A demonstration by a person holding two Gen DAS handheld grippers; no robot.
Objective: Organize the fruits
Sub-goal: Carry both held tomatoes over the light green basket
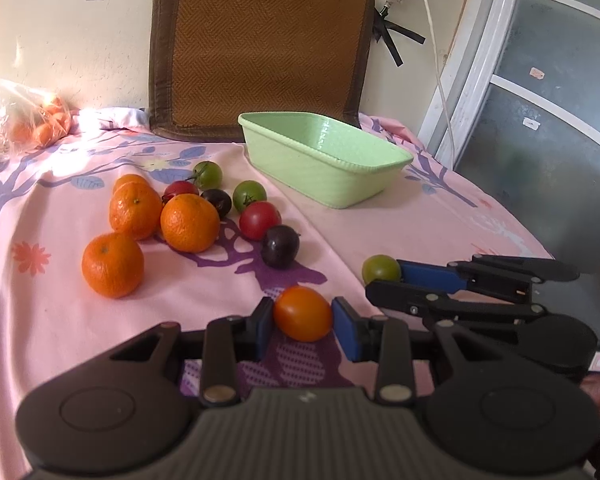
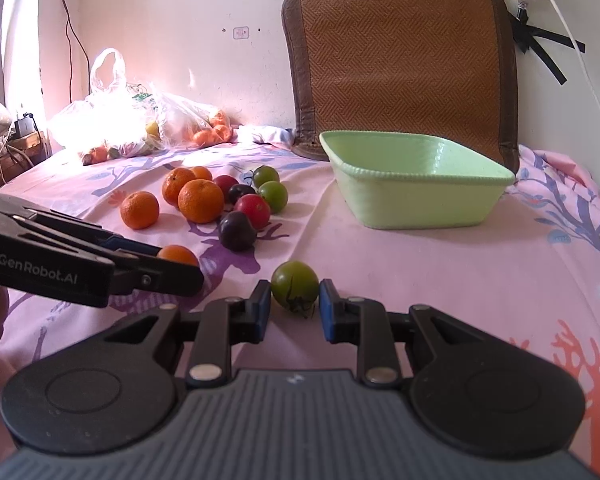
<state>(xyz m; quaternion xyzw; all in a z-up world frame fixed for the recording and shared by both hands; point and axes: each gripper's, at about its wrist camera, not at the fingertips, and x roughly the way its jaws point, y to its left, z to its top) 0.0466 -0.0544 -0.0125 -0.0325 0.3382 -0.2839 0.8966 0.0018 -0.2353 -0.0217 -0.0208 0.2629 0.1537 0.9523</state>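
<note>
My left gripper (image 1: 302, 320) is shut on a small orange tomato (image 1: 302, 313), its blue pads pressing both sides, low over the pink floral cloth (image 1: 100, 340). My right gripper (image 2: 294, 308) is shut on a green tomato (image 2: 295, 286) beside it; the same tomato (image 1: 381, 269) shows in the left wrist view. A light green basin (image 1: 332, 160) stands behind, also seen as the basin (image 2: 416, 196) from the right. Mandarins (image 1: 188, 222), red, green and dark tomatoes (image 1: 280, 246) lie in a loose cluster on the left.
A brown woven cushion (image 1: 260, 48) leans on the wall behind the basin. Plastic bags with more fruit (image 2: 140, 128) sit at the back left. A white cable (image 1: 440, 80) hangs by a glass door (image 1: 540, 120) on the right.
</note>
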